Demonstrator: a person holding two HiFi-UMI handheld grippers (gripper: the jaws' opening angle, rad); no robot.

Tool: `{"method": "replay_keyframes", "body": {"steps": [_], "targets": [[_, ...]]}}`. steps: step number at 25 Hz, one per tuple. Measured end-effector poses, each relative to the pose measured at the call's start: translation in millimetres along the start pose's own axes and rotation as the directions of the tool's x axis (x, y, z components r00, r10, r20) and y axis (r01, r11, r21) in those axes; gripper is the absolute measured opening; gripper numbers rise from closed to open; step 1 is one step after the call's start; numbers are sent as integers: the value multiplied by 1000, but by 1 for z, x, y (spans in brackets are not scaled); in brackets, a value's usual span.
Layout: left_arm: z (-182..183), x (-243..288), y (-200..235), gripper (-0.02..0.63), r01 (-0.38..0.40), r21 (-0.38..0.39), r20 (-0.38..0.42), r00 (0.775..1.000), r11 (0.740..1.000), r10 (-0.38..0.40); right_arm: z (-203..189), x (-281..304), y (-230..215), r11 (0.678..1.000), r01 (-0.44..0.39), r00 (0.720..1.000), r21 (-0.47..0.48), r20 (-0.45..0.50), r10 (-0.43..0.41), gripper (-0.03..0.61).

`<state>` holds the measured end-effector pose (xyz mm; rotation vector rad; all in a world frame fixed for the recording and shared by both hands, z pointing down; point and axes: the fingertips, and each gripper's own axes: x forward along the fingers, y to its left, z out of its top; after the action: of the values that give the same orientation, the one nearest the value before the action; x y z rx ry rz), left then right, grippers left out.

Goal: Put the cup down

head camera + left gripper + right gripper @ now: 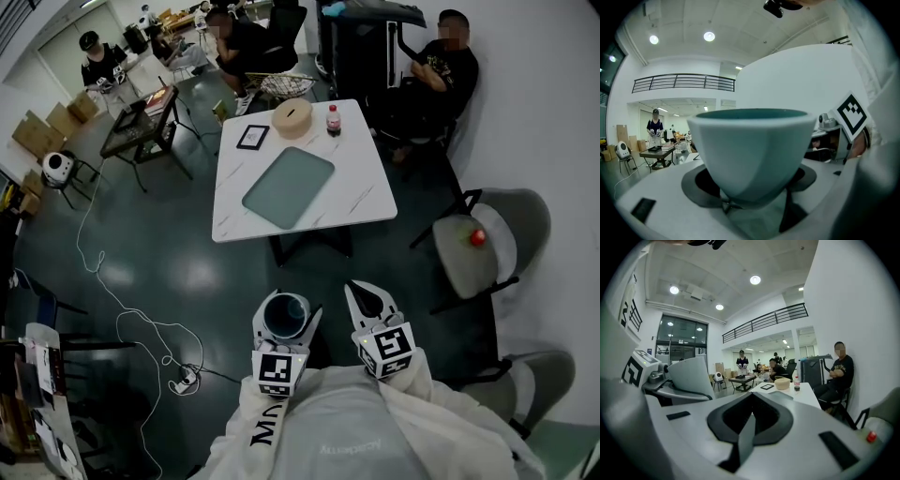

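Head view, looking steeply down, has the person's pale sleeves and chest at the bottom edge, with both tools held close in front of the body, side by side, marker cubes facing up and noses aimed forward. The left tongs [751, 206] are clamped on the cup [750, 150], a pale blue-green one with a darker inside. The left gripper view shows it upright with a level rim, pinched low near its foot, and it looks empty as far as the inside can be seen. The right tongs [749, 427] are closed on nothing: the right gripper view shows the two jaws meeting with only a thin seam between them. They sit just beside the left tool and level with it. As for the task, I judge nothing of the putting-down is done. The cup hangs in the air over the dark floor, near the body and well apart from the white counter [366, 192] ahead. What is left is to carry it forward, lower it onto a bare part of the top and let go. On the counter lie a grey-green tray [288, 187] in the middle, and at the far edge a small dark frame [252, 137], a round tan box [292, 117] and a red-capped bottle [333, 120]. To the right stands a grey chair [511, 220] with a small red object [477, 237] on its seat. Beyond, several people sit.
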<state>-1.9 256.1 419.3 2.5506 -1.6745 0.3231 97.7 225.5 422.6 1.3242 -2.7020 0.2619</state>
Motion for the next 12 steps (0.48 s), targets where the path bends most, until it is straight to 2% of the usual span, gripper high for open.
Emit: {"method": "replay_keyframes", "body": {"steps": [12], "targets": [[1,67,91,373,8,-25,-31,999,1000,-8,6,110,-10,1000,-7,999,14,-53,7,5]]}}
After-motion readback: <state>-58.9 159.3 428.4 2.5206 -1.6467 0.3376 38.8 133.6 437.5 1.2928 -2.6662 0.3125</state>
